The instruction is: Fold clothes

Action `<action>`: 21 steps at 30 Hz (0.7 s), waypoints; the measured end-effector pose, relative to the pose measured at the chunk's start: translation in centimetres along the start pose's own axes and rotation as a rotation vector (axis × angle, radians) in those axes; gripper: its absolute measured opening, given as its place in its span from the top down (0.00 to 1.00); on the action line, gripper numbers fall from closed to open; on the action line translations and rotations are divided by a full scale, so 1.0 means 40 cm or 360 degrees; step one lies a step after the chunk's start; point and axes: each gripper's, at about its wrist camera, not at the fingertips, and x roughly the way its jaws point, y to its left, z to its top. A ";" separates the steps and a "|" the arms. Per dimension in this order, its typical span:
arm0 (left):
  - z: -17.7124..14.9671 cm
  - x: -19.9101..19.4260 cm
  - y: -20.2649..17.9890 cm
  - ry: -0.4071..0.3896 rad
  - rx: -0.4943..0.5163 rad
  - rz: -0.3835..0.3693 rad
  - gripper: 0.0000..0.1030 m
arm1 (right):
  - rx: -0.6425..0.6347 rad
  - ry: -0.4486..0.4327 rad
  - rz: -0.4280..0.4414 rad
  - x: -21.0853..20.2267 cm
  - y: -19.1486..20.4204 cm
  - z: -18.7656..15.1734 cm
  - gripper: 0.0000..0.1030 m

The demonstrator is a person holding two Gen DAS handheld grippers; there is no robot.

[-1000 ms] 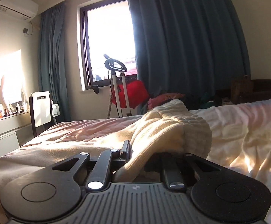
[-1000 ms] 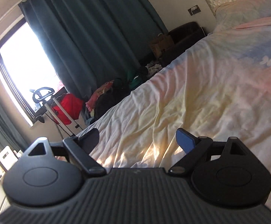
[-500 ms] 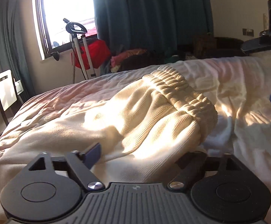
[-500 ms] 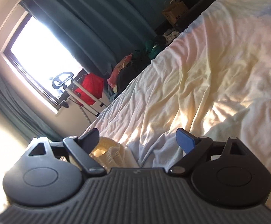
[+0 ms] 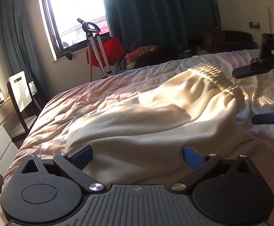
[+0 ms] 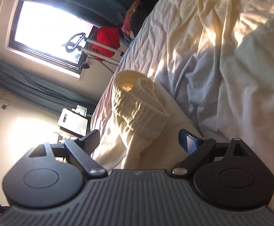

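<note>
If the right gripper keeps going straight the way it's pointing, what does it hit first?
Most likely the elastic waistband of the cream pants. It lies bunched on the bed, directly ahead between the right gripper's open jaws. Depth is hard to judge through the fisheye, so how far ahead is unclear.

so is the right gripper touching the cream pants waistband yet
Apart. The left wrist view shows the right gripper open just beside the elastic waistband, with bedsheet visible between its fingers and the cloth.

Cream trousers (image 5: 155,116), legs beyond frame
</note>
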 end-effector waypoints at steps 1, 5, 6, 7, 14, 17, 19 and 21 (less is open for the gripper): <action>-0.004 -0.001 0.010 0.0007 -0.0032 0.0001 0.01 | 0.0005 0.0038 0.0031 0.015 0.001 -0.008 0.10; -0.011 0.001 0.035 -0.0006 -0.0077 0.0025 0.01 | -0.0037 0.0104 0.0029 0.085 0.023 -0.032 0.11; -0.012 0.001 0.040 -0.0014 -0.0080 0.0031 0.01 | -0.0059 0.0099 -0.0001 0.105 0.028 -0.034 0.11; -0.011 0.003 0.042 -0.0020 -0.0068 0.0034 0.01 | -0.0079 0.0087 -0.0032 0.126 0.033 -0.034 0.18; -0.008 0.017 0.070 -0.0060 -0.0124 -0.0022 0.01 | -0.0305 -0.0066 -0.0182 0.154 0.068 -0.025 0.61; -0.005 0.014 0.073 -0.0087 -0.0133 -0.0061 0.01 | -0.0359 -0.0129 -0.0129 0.134 0.089 -0.023 0.69; -0.008 0.011 0.068 -0.0104 -0.0098 -0.0075 0.01 | -0.0407 -0.0189 -0.0050 0.109 0.115 -0.017 0.70; -0.012 0.003 0.059 -0.0142 -0.0068 -0.0079 0.01 | -0.0441 -0.0240 0.0034 0.086 0.141 -0.010 0.70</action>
